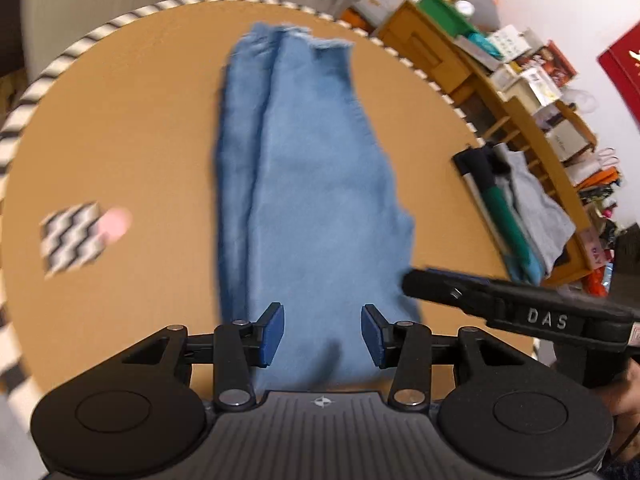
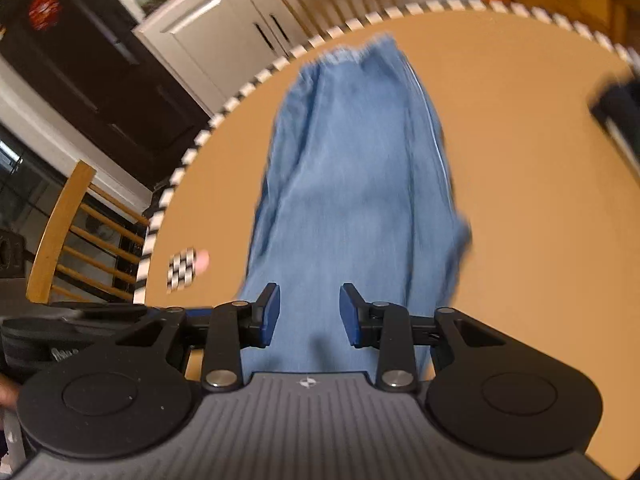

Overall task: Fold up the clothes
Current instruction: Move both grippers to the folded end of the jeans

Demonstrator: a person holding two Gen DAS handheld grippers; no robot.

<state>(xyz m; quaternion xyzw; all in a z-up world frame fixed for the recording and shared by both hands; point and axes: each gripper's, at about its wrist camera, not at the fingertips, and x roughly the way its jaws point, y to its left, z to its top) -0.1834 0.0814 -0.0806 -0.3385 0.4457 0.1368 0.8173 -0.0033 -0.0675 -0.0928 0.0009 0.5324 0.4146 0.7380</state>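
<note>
A pair of light blue jeans [image 1: 308, 184] lies lengthwise on the round brown table [image 1: 120, 128], legs folded together and hems at the far side. My left gripper [image 1: 322, 334] is open above the near end of the jeans, holding nothing. My right gripper [image 2: 308, 314] is open too, above the near end of the jeans [image 2: 356, 184], and empty. Its black body [image 1: 520, 312] reaches in from the right in the left wrist view.
A checkered card with a pink blob [image 1: 76, 236] lies on the table to the left; it also shows in the right wrist view [image 2: 184, 268]. Folded clothes [image 1: 516, 208] sit at the right table edge. Cluttered wooden shelves [image 1: 500, 64] stand beyond. Wooden chairs [image 2: 68, 236] stand around.
</note>
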